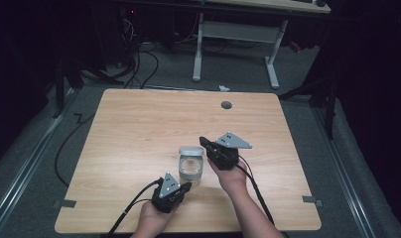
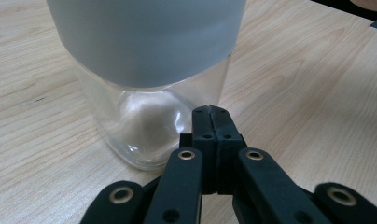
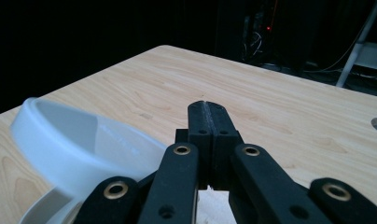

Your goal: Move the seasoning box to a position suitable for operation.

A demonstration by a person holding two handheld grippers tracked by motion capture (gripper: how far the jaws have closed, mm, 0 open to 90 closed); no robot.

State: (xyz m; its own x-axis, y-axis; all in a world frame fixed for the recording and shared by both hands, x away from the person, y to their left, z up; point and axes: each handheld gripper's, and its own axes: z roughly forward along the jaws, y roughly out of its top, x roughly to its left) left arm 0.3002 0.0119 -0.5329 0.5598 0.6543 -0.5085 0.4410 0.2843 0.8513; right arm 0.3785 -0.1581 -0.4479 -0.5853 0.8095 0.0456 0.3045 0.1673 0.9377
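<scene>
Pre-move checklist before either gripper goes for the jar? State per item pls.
1. Jar upright on the table: ok, it stands with its grey lid on top.
2. Left gripper open for a grasp: not ok, jaws are pressed together, empty.
3. Right gripper open: not ok, jaws also closed, empty.
4. Left gripper lined up with the jar: ok, it points at the glass low down, close beside it; contact cannot tell.
5. Right gripper placed near the lid: ok, it sits beside the rim, at the jar's right in the high view.
6. Lid tightness: cannot tell.
</scene>
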